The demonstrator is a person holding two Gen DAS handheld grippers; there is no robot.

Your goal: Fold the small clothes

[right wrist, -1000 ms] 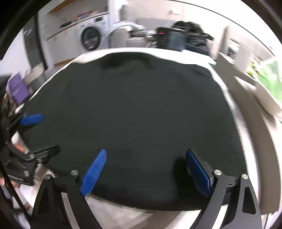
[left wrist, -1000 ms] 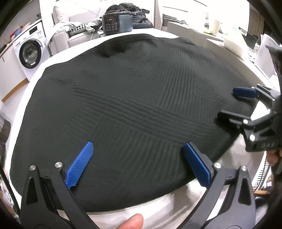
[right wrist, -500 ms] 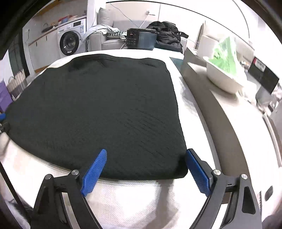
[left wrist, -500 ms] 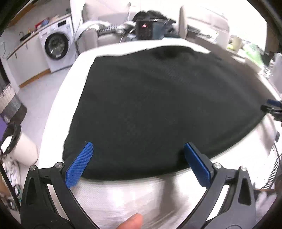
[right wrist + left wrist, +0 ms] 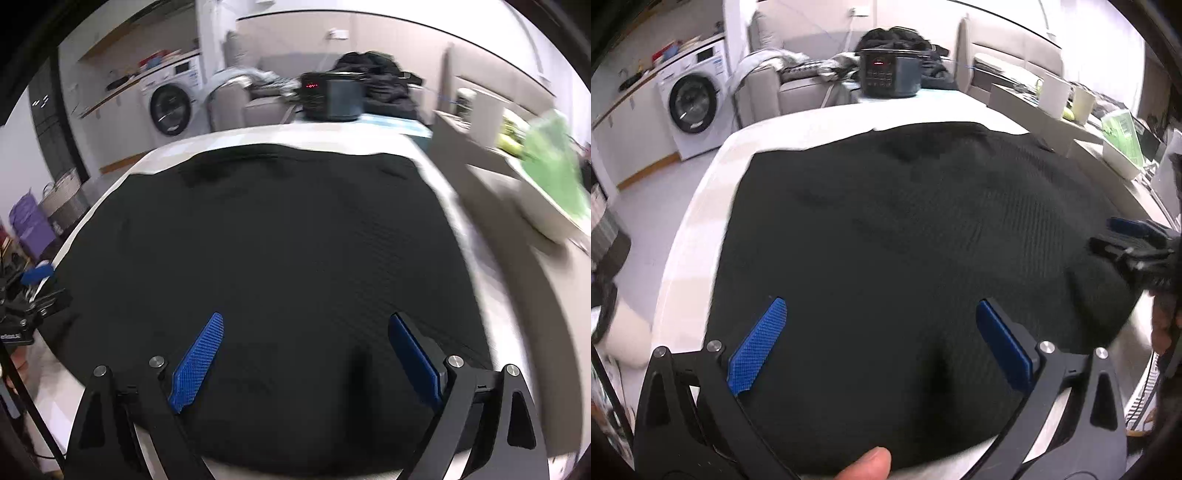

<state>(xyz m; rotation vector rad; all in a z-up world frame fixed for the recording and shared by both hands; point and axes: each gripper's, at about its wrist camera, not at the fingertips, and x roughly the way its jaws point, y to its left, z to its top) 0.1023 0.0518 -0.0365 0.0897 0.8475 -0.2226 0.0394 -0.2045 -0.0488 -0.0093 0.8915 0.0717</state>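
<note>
1. Laundry-room clutter is seen beyond both tools: a washing machine [image 5: 692, 99], a sofa with heaped clothes, and a dark appliance [image 5: 889, 75] at the far end of the white table [image 5: 698, 221].
2. A black knit garment [image 5: 905, 240] is spread flat over most of the table; its near hem lies under and just ahead of both tools.
3. The left gripper [image 5: 881, 341] is held wide, blue pads well apart, nothing between them but the cloth lying below. The right gripper [image 5: 308, 363] is likewise wide and holds nothing.
4. Risk: if the jaws are closed from this height, air could be pinched, or only the top layer caught, so the fold would drag unevenly.
5. Risk: a small raised ridge is visible just ahead of each tool, between its pads; if it is grabbed instead of the hem, a crease is likely to be locked in.
6. Risk: the two grippers sit near each other at the hem, so a collision is possible if both are swung inward.
7. Hidden: sleeves and neckline cannot be made out, and the garment type stays uncertain.
8. Motion blur smears the right-hand side of the right wrist view; a green item [image 5: 550, 166] there is unreadable.
9. Contact between pads and fabric cannot be told. A fingertip [image 5: 866, 463] is cut off at the bottom edge.
</note>
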